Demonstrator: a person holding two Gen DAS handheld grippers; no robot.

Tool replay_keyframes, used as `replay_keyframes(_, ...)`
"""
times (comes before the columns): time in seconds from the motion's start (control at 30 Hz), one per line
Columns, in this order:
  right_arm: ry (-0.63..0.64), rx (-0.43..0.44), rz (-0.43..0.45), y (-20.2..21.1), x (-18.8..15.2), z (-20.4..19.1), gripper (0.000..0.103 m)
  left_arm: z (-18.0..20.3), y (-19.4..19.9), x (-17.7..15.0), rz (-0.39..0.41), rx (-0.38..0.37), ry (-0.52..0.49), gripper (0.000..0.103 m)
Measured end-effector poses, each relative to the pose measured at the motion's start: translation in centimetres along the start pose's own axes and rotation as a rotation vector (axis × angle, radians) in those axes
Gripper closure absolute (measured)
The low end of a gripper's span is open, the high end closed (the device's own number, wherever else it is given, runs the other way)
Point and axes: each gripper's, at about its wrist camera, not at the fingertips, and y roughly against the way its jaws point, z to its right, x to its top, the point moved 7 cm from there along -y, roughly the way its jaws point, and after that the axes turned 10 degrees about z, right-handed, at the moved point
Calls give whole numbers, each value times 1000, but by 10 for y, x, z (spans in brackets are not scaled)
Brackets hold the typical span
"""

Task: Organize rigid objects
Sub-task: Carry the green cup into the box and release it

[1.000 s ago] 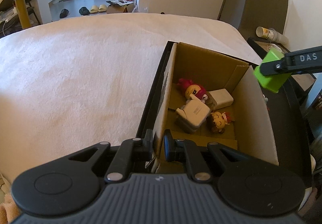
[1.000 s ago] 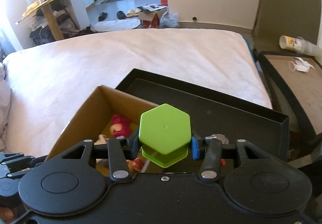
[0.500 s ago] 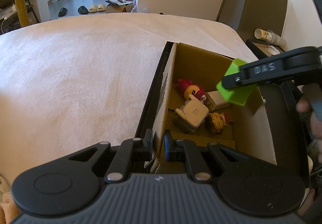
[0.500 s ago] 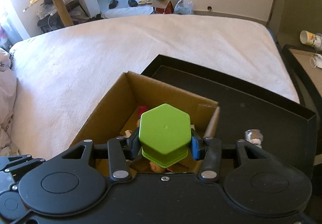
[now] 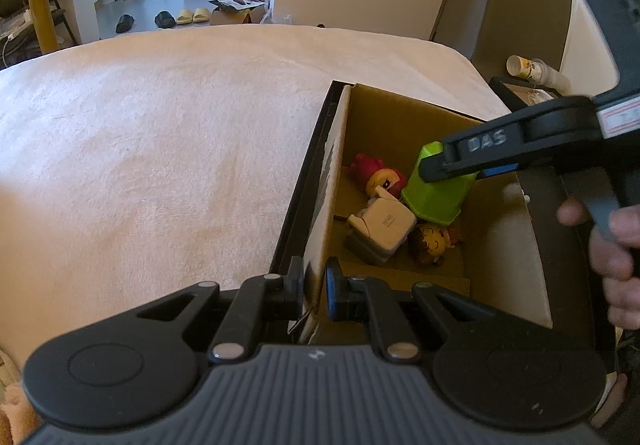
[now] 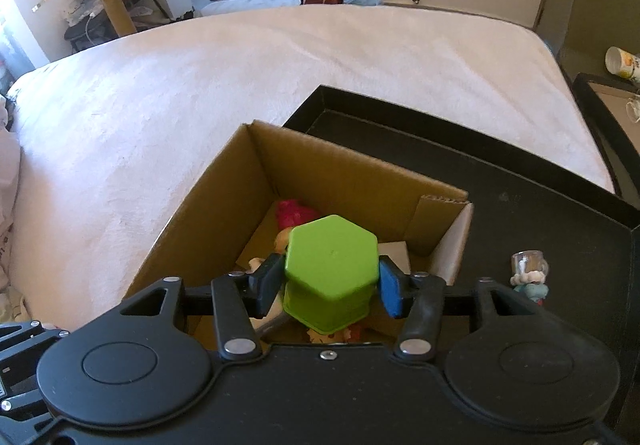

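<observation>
A cardboard box (image 5: 404,125) (image 6: 224,181) stands inside a black tray (image 6: 520,197) on a bed. In it lie a red-haired doll (image 5: 380,175), a white cube charger (image 5: 386,223) and a small brown-haired figure (image 5: 432,241). My left gripper (image 5: 314,291) is shut on the box's near left wall. My right gripper (image 6: 330,285) (image 5: 444,169) is shut on a green hexagonal block (image 6: 332,265) (image 5: 438,197) and holds it low inside the box, above the toys.
A small glass figurine (image 6: 528,273) stands in the black tray right of the box. The pink bed cover (image 5: 160,149) spreads to the left and far side. A paper cup (image 5: 524,65) lies on a side table at the right.
My right gripper has carried the green block from outside the box's right wall, over it, and down into the box. My left gripper has kept its hold on the box wall.
</observation>
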Motion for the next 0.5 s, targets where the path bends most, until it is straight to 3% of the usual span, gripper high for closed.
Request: replay_keyframes(0.5, -28, 16, 87, 48, 20, 31, 51, 4, 1, -1, 0, 13, -28, 93)
